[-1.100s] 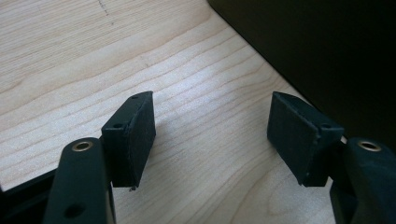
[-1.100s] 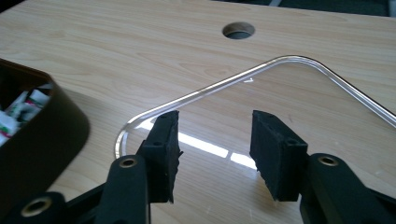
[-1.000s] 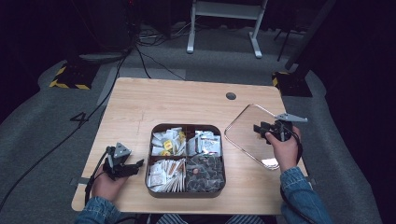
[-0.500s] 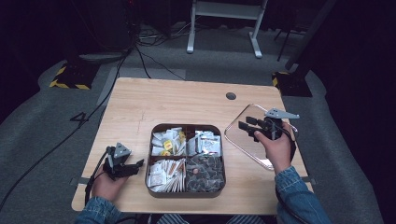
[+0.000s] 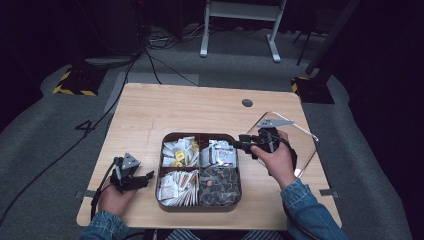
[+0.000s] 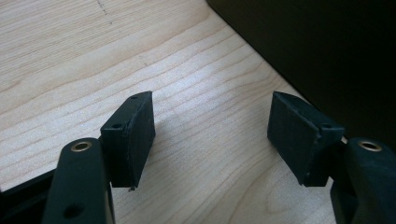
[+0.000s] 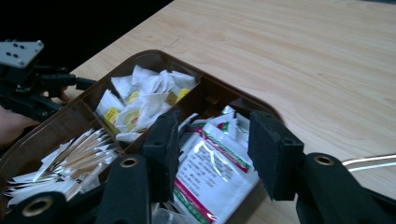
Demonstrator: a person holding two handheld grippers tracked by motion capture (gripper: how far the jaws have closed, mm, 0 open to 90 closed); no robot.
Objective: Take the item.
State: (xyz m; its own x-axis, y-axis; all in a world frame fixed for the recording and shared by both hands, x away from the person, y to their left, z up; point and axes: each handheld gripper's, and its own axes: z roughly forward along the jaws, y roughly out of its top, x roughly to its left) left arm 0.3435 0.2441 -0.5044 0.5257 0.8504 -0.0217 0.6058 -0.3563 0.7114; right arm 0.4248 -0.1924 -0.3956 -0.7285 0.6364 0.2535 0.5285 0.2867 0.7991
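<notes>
Up close, the right claw (image 7: 210, 154), jaws apart and just closing, hovers over seemingly foil sachets (image 7: 212, 170).

1. The right gripper (image 5: 243, 143) has travelled leftward, off the clear lid (image 5: 305, 145) lying on the table's right side, to the right rim of the brown compartment tray (image 5: 199, 205).
2. It now hangs over the upper right compartment, above the silvery sachets (image 7: 212, 172).
3. Its jaws have just been closing a little from a slightly wider gap, with nothing between them; they stand apart.
</notes>
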